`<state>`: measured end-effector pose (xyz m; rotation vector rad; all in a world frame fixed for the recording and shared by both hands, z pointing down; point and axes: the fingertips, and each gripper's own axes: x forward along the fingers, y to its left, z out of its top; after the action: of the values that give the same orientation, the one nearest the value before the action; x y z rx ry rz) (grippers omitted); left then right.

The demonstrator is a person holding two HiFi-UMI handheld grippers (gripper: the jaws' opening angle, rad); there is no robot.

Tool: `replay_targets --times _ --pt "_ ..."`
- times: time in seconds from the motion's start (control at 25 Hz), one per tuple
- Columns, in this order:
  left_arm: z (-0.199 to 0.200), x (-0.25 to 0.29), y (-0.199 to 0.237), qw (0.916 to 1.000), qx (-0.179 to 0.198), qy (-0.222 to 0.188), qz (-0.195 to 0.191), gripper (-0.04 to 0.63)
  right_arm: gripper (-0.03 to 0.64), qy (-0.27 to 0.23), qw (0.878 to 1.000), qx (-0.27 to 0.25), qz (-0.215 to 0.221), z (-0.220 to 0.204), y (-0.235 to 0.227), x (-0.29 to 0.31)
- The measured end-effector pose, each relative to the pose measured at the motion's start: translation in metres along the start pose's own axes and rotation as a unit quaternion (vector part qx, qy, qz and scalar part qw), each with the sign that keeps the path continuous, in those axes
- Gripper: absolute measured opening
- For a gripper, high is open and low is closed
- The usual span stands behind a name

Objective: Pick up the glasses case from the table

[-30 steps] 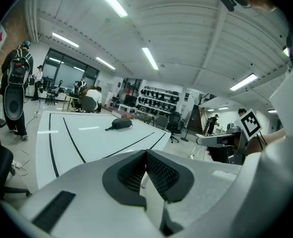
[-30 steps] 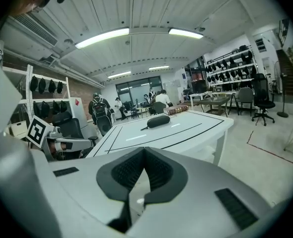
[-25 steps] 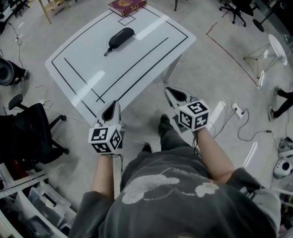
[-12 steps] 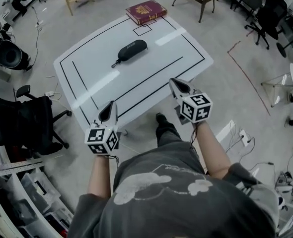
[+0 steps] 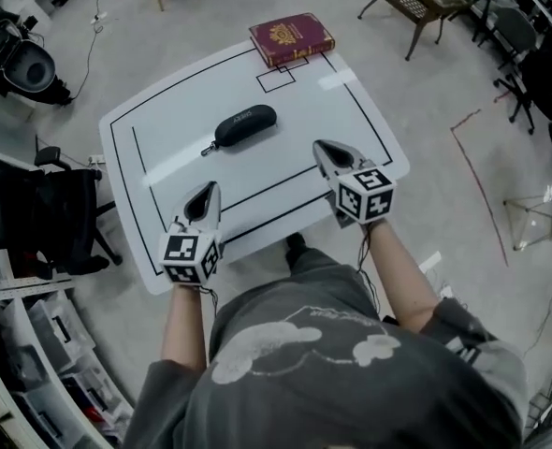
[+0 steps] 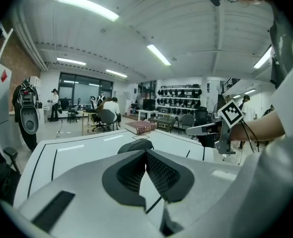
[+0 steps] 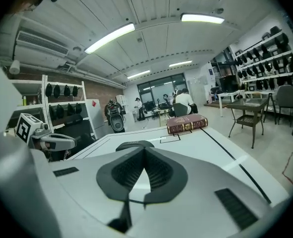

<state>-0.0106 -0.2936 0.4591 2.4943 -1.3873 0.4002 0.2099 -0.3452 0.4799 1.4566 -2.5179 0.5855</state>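
While the left gripper and right gripper hover with closed, empty fingers, the approach step requires one opening toward the upper-centre glasses case.

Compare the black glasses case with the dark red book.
The black oval glasses case is rounded and lies mid-table; the dark red book is rectangular and sits at the far edge. The case trails a strap; the book does not. Both lie flat on the white table.

Grey printed T-shirt; grey left tongs and right tongs bear black ribbed pads and marker cubes.
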Motion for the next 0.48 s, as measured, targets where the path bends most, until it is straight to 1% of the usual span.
replay_targets --times 0.12,0.36,0.4,0.44,0.48 --pt "0.007 0.026 0.006 0.9996 0.007 0.01 0.024 0.003 0.0 0.005 1.0 -0.002 0.02 0.011 -0.016 0.022" --pt "0.013 0.071 0.012 0.9987 0.007 0.033 0.039 0.007 0.0 0.019 0.998 -0.002 0.056 0.022 -0.038 0.057" --pt "0.013 0.079 0.013 0.9985 0.009 0.036 0.04 0.023 0.0 0.02 0.998 -0.002 0.06 0.024 -0.042 0.062" --pt "0.013 0.086 0.013 0.9984 0.012 0.041 0.038 0.067 0.0 0.021 0.998 -0.002 0.063 0.026 -0.046 0.067" --pt "0.013 0.094 0.012 0.9982 0.016 0.046 0.035 0.124 0.0 0.023 0.998 -0.002 0.066 0.026 -0.05 0.071"
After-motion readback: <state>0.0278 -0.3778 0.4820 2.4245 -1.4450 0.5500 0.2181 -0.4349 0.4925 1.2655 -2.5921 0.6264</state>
